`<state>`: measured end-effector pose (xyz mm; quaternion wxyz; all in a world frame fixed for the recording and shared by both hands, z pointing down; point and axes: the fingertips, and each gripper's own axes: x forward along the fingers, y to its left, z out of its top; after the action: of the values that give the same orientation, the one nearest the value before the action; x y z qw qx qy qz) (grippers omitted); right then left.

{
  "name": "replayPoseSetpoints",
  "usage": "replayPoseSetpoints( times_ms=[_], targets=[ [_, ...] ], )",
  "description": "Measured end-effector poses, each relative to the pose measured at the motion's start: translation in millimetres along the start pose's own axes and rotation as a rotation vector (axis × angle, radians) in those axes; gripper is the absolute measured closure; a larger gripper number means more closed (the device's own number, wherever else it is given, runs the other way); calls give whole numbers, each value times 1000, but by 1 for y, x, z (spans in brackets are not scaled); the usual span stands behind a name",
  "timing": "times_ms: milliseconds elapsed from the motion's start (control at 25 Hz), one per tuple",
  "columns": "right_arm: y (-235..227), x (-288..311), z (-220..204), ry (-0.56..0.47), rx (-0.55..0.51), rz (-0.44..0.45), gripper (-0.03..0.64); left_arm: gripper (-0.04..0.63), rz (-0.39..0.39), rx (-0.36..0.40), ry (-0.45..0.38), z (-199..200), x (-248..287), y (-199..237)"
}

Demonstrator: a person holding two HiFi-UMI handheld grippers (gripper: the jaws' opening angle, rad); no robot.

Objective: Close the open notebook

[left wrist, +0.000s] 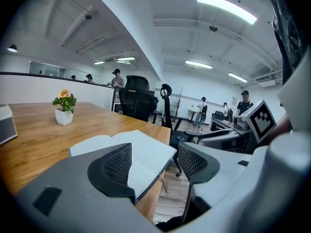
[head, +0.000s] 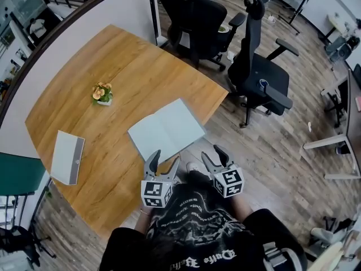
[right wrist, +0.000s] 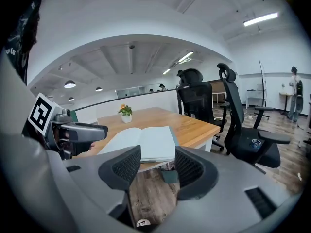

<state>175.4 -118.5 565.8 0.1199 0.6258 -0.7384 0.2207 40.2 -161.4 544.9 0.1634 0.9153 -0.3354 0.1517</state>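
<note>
The open notebook (head: 166, 130) lies flat on the wooden tabletop (head: 113, 66), pages up. Its near corner reaches the tabletop's near edge and seems to jut slightly past it. The left tongs (head: 164, 160) hover just short of that corner, pointing at it. Their jaws stand apart with nothing held, and in the left gripper view the notebook's near edge shows just beyond the pads. The right tongs (head: 214, 154) hang beside them off the tabletop edge, above the wood floor (head: 282, 145). They are also spread and empty, with the notebook ahead and slightly to their left. Neither pair touches the notebook.

Farther back on the tabletop, well apart from the notebook, stands a small white pot with orange flowers (head: 102, 94). A pale flat box (head: 67, 157) rests near the left edge. Two black office chairs (head: 259, 72) stand on the floor beyond the tabletop's right side, clear of the notebook.
</note>
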Motion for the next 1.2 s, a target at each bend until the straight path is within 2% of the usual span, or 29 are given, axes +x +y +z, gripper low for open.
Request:
replayPoseSetpoints(
  times_ms=[200,440,800,1200],
  targets=[
    [-17,14,5,27,43,27,417,281,49,-28,-13,6,2,5],
    [-47,45,9,64,222,45,437,281,102,-44,-24,10,3,10],
    [-69,90,-27,227,469,60,394,281,196,-54,-34,14,-2,27],
    [-75,102,-48,272,608,94,432,281,240,-53,-32,11,-4,31]
  ],
)
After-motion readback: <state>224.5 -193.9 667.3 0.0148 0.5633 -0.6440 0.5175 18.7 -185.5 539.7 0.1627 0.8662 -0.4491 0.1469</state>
